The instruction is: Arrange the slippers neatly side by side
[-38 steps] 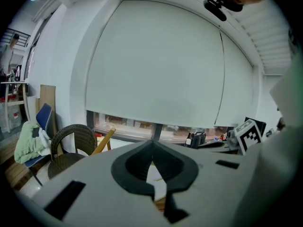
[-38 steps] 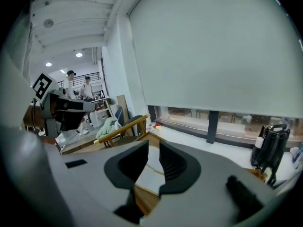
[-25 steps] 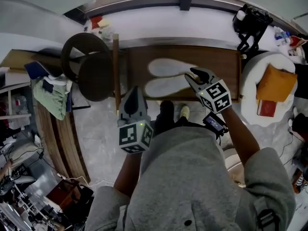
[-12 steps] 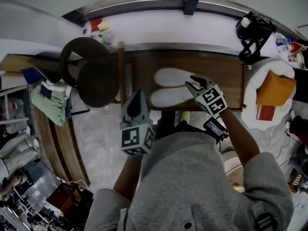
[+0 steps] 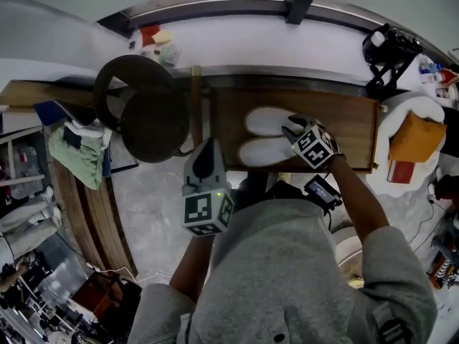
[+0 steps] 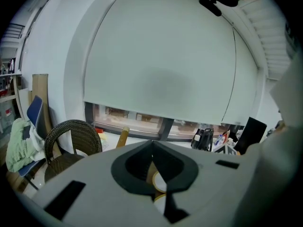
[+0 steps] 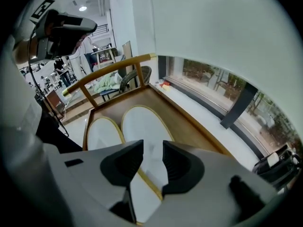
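Two white slippers lie side by side on a low wooden table (image 5: 351, 131), the far slipper (image 5: 264, 120) behind the near slipper (image 5: 259, 151). My right gripper (image 5: 292, 125) hangs over their right ends. In the right gripper view its jaws (image 7: 152, 157) are opening, with a clear gap; the far slipper (image 7: 142, 124) and its gold rim show through the gap, and the near slipper (image 7: 100, 134) lies to its left. My left gripper (image 5: 209, 146) is held in front of the table's left end, shut and empty, its tips (image 6: 152, 145) meeting.
A dark wicker chair (image 5: 143, 113) stands left of the table, beside a wooden post (image 5: 195, 106). A white seat with an orange cushion (image 5: 412, 138) is at the right. A window sill (image 5: 237, 38) runs behind. Green cloth (image 5: 75, 153) hangs at far left.
My right gripper has moved in over the slippers' right ends and its jaws stand a little wider. The slippers and the left gripper have kept their places.
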A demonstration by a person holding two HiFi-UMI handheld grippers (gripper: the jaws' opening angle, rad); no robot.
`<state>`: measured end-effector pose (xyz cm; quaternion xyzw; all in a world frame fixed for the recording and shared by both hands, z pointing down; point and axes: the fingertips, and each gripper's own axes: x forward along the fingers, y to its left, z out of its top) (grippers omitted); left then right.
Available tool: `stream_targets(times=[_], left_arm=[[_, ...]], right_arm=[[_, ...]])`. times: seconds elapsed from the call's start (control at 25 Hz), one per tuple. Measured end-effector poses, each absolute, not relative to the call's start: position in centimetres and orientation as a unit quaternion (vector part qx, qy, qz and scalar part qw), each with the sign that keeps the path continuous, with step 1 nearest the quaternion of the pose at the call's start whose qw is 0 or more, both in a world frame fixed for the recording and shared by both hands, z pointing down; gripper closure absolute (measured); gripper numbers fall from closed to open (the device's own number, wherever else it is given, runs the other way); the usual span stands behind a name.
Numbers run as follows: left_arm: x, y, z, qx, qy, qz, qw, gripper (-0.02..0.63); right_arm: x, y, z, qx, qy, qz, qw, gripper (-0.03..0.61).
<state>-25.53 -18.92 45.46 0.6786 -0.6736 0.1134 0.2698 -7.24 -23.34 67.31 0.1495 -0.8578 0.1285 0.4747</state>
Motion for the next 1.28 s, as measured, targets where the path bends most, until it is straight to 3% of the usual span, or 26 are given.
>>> stream_targets(times=[0.56, 0.72, 1.28], left_arm=[[-28.4, -19.4, 46.3, 0.670, -0.679, 0.113, 0.278, 0.598], [-28.5, -19.7, 46.2, 0.671, -0.679, 0.112, 0.277, 0.598], [-26.3, -20.2, 44.8, 0.688, -0.668, 0.112, 0.259, 0.598]], right_arm=[[-8.7, -22.3, 70.7, 0.112, -0.837, 0.119, 0.522, 0.479], [-8.9, -22.3, 70.4, 0.111, -0.842, 0.107, 0.517, 0.538], [-6.8, -26.4, 66.4, 0.196, -0.855, 0.122, 0.464, 0.543]])
